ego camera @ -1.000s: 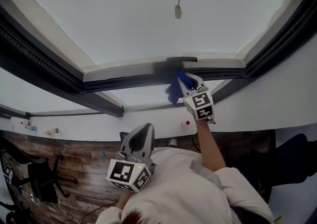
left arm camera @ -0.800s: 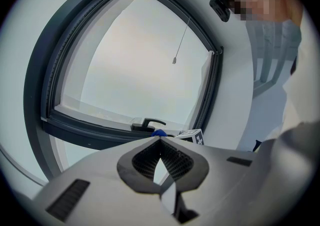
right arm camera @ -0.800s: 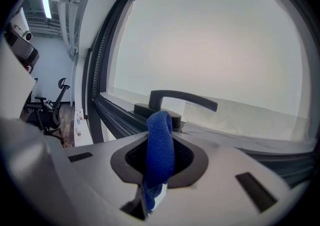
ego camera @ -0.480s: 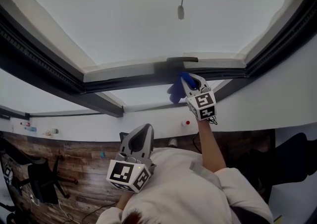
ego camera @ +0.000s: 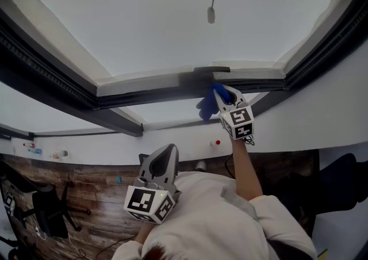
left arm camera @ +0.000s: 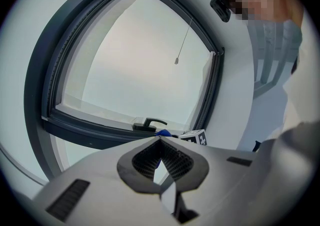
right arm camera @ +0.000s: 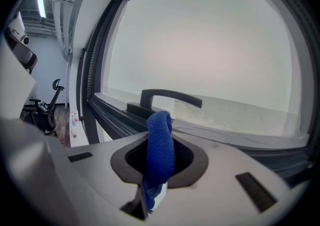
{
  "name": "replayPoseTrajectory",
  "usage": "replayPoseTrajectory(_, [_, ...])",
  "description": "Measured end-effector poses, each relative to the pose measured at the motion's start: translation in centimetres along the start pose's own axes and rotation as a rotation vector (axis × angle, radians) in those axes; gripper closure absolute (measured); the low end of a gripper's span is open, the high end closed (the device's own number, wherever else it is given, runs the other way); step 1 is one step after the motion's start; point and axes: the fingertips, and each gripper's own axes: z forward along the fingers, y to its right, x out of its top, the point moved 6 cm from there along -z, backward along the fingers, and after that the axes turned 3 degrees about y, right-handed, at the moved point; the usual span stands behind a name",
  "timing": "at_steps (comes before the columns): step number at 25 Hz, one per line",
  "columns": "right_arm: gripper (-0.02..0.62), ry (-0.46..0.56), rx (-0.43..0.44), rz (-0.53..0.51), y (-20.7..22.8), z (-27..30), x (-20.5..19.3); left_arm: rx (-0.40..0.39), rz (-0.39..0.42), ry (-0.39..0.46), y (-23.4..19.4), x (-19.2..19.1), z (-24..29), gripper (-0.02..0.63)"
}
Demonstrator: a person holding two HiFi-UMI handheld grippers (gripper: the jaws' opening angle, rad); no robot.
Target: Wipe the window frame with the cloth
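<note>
We hold the cloth up at the window frame.

In the head view, our right gripper (ego camera: 220,93) reaches up to the dark window frame (ego camera: 144,93), and the blue cloth (ego camera: 204,107) hangs from it just below the handle (ego camera: 210,70). Our left gripper (ego camera: 167,155) hangs low near the chest, black-and-white square markers on its cube. In the left gripper view, its jaws meet at the tips with nothing between them. In the right gripper view, the jaws are clamped on the cloth, which stands upright just in front of the handle.
</note>
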Motion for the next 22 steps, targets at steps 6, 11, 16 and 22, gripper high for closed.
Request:
replayPoseTrajectory(6, [0.545, 0.0, -0.009, 0.005, 0.3, -0.2, 0.0, -0.004, 0.001, -0.001, 0.0, 0.1, 0.1, 0.601])
replayPoseTrajectory(11, [0.545, -0.005, -0.018, 0.01, 0.8, -0.4, -0.2, -0.003, 0.002, 0.0, -0.1, 0.2, 0.2, 0.601])
replayPoseTrajectory(16, [0.545, -0.004, -0.026, 0.015, 1.1, -0.6, -0.3, -0.004, 0.002, -0.002, -0.1, 0.1, 0.2, 0.601])
replayPoseTrajectory(22, [0.545, -0.003, -0.027, 0.016, 1.4, -0.7, -0.4, -0.008, 0.003, -0.004, 0.2, 0.1, 0.4, 0.601])
